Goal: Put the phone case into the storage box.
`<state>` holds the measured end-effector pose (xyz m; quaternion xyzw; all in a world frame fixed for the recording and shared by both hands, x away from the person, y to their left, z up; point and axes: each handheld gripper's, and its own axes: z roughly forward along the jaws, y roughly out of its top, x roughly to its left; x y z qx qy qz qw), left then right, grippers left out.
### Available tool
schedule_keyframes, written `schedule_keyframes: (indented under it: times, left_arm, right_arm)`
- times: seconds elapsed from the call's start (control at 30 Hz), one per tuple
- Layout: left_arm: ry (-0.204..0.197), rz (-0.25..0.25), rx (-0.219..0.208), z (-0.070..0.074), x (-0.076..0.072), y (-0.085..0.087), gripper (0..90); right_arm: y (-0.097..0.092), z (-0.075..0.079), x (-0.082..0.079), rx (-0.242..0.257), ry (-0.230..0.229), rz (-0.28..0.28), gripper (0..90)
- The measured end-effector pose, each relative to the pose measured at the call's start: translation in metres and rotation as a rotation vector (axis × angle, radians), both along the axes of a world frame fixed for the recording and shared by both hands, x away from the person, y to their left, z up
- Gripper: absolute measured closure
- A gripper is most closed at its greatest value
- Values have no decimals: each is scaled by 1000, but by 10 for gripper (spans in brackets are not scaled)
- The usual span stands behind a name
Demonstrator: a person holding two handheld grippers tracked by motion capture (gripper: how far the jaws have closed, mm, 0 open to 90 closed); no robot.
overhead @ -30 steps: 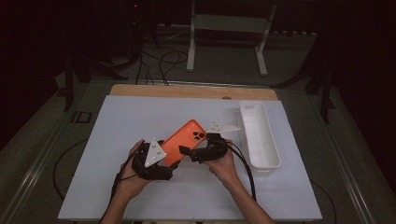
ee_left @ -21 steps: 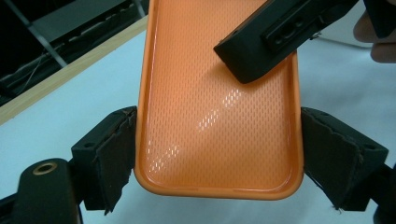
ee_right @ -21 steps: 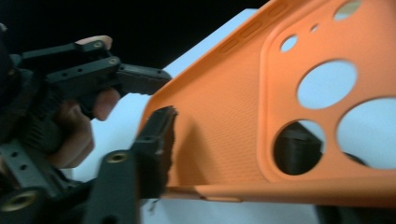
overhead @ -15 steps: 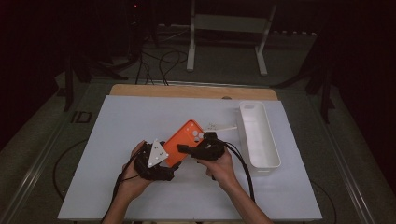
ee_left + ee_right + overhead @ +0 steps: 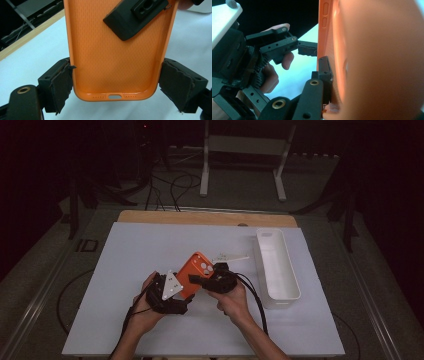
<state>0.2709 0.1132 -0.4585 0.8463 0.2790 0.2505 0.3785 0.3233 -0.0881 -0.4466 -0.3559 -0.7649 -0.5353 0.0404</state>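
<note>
White table top (image 5: 150,250) under dim light; at lower centre of the high view, an orange phone case (image 5: 196,270) held between both grippers. Left gripper (image 5: 115,82) jaws clamp its sides; right gripper (image 5: 200,281) jaws, just closing, pinch its edge.

Phone case held between two grippers above the near middle of the table.

The phone case (image 5: 196,272) sits tilted over the mat (image 5: 150,250), its lower end toward the left gripper (image 5: 172,292) and its upper end farther from the person. The left gripper lies to the left of and nearer than the case; in the left gripper view its jaws stand on either side of the case's bottom end. The right gripper (image 5: 200,281) lies just right of the case, one jaw resting inside it. The tray (image 5: 287,290) stands well to the right, lengthwise along the mat's right edge. A flat card (image 5: 231,256) lies between the case and the tray, behind the right gripper.
</note>
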Motion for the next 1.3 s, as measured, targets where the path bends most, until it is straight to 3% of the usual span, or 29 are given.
schedule_keyframes:
  times: [0.47,0.7,1.3]
  left_arm:
    - [1,19,-12,-1,1,1,131]
    - [10,22,-23,0,2,4,74]
    - [54,8,-77,6,5,13,41]
  right_arm:
    - [2,2,0,-7,-10,-2,880]
    - [3,1,-1,-22,-19,1,880]
    - [1,0,-1,-68,-55,3,878]
